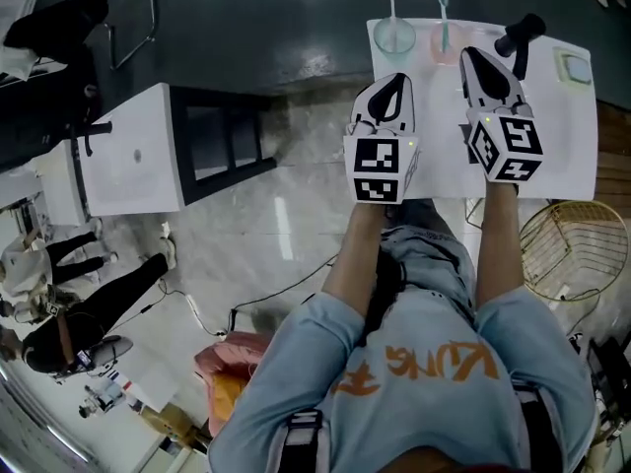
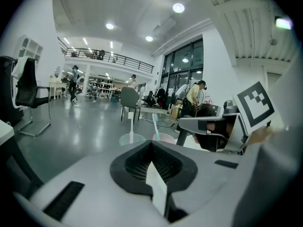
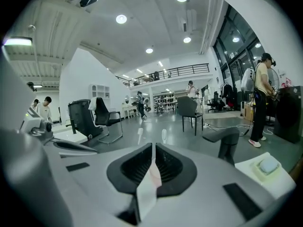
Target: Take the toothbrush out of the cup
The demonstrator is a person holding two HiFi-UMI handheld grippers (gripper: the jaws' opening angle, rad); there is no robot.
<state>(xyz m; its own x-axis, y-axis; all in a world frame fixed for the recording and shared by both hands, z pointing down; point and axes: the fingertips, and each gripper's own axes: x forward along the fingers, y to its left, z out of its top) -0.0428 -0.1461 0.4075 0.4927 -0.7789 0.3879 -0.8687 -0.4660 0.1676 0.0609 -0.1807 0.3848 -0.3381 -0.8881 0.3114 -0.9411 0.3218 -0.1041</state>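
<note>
Two cups stand at the far edge of the white table (image 1: 552, 156). A clear teal cup (image 1: 394, 37) holds a white toothbrush (image 1: 389, 3), and a pink cup (image 1: 447, 47) holds a teal toothbrush (image 1: 443, 8). My left gripper (image 1: 397, 81) is shut and empty, hovering short of the teal cup. My right gripper (image 1: 472, 56) is also shut and empty, just right of the pink cup. In the left gripper view both cups (image 2: 131, 138) (image 2: 163, 137) show beyond the shut jaws. The right gripper view shows only the two brush heads (image 3: 140, 135) (image 3: 164, 135).
A black faucet-like stand (image 1: 520, 35) and a soap dish (image 1: 573, 66) occupy the table's far right. A wire basket (image 1: 577, 249) sits below the table's right corner. A white cabinet (image 1: 133, 161) stands on the left, and people stand on the floor at lower left.
</note>
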